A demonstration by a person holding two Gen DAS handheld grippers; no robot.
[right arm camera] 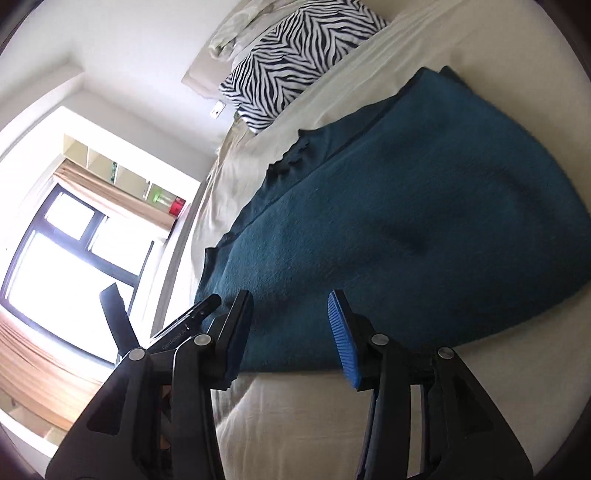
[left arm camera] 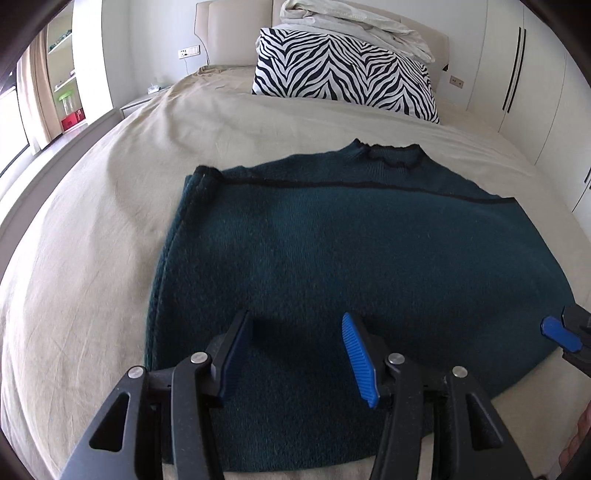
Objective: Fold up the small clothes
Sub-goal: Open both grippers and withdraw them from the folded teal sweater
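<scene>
**Left wrist view: teal sweater flat on the bed, both grippers empty above its hem**

Left wrist view shows a dark teal knit sweater point(left arm camera: 351, 251) spread flat on the beige sheet of the bed point(left arm camera: 92, 258). Its long axis runs from the near hem up to the neck opening, and the neck points away from the camera toward the zebra-print pillow point(left arm camera: 343, 74) at the headboard. A black seam line crosses it just below the neck, and the left edge is a folded, stitched border. A crumpled white duvet point(left arm camera: 354, 26) sits on top of the pillow.

The left gripper point(left arm camera: 295, 354) hangs over the near hem with its fingers point(left arm camera: 360, 360) parted to a middling gap; nothing lies between them and the pads press on nothing. At the right edge of the same view the blue tip of the right gripper point(left arm camera: 561, 332) shows beside the sweater's right corner.

In the right wrist view the scene is tilted: the sweater point(right arm camera: 406, 221) stretches away up and to the right, with the neck toward the pillow point(right arm camera: 295, 55). The right gripper point(right arm camera: 291, 332) has its fingers apart, moderately narrow, over the hem edge, holding nothing. The left gripper point(right arm camera: 199, 314) pokes in beside it; small pale lettering on its black arm is too blurred to read.
</scene>
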